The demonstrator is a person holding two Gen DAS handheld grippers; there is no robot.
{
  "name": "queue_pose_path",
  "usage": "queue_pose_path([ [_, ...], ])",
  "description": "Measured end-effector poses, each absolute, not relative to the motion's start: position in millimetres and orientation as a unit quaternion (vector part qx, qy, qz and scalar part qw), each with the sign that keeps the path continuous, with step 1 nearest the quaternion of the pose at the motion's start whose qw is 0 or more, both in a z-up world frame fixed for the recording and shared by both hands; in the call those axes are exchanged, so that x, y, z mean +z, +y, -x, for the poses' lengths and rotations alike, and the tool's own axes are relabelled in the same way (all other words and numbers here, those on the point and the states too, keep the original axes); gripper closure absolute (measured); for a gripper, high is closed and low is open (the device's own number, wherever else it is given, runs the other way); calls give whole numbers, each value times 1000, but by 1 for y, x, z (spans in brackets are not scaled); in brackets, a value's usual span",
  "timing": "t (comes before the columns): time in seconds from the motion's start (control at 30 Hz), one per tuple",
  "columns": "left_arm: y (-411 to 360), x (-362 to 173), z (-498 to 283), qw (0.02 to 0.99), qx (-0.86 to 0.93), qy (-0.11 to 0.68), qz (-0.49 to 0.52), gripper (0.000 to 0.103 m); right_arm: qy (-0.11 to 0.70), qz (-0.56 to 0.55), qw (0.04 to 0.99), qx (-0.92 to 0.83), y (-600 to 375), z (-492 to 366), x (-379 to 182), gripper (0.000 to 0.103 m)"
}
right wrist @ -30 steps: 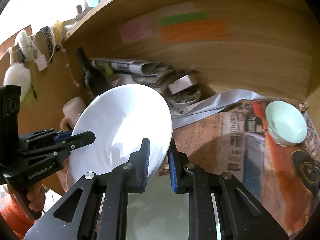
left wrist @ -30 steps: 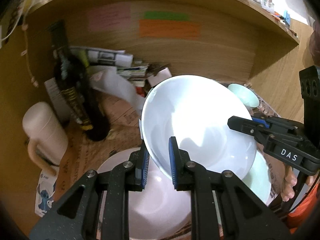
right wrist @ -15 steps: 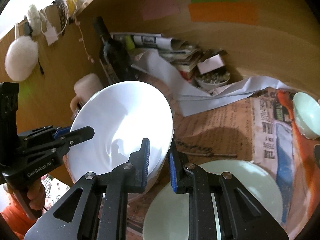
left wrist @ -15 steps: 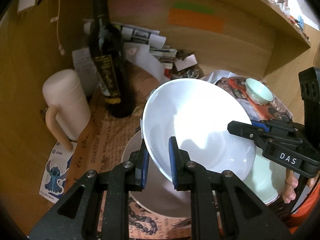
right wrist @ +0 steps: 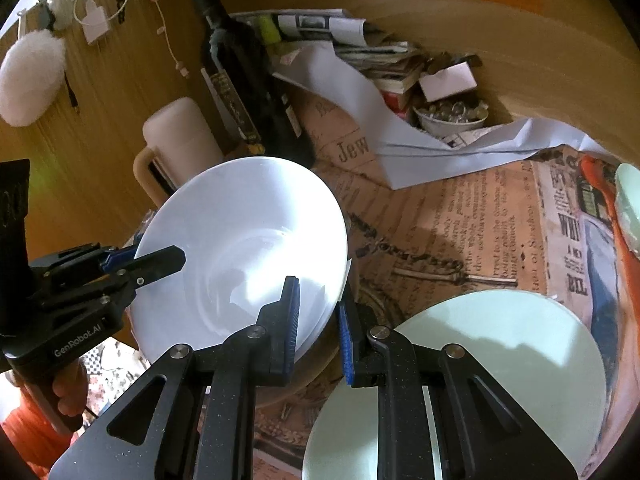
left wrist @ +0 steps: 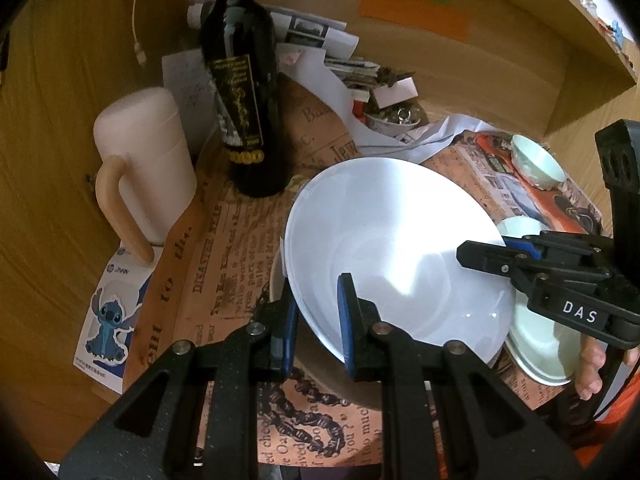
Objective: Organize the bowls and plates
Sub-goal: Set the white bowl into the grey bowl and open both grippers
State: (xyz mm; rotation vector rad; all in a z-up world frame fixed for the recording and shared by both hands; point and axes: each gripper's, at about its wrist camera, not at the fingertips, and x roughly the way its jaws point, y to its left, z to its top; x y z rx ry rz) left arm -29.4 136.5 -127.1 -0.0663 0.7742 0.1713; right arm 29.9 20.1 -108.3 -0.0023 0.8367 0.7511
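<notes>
Both grippers are clamped on the rim of the large glossy white ceramic bowl: the left gripper pinches its near edge, the right gripper the opposite edge, and the bowl hangs tilted between them. It sits just above a wide beige dish lying on the newspaper-print mat, and I'd judge the step is to lower it into that dish.

To do it well, both hands should level the bowl first, then sink together so neither rim side lands early and twists in the pads. Let go only once the base sits flat.

Room around the white bowl is tight on one side. Behind it and to its left stands a tall dark glass wine bottle, near enough to be knocked if the bowl swings back. Further left is a pale pink lidded mug with a handle. To the bowl's right, just beside it, lies a flat pale green plate, and a small pale green bowl rests well apart beyond. The freest way out is straight up and back toward the person.
</notes>
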Motion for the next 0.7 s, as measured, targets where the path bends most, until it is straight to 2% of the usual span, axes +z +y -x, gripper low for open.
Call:
queue_pose_path([
  [0.7,131,-129,28,913,93,398,5,81,388,42,851,352,26,-28,-107,87],
])
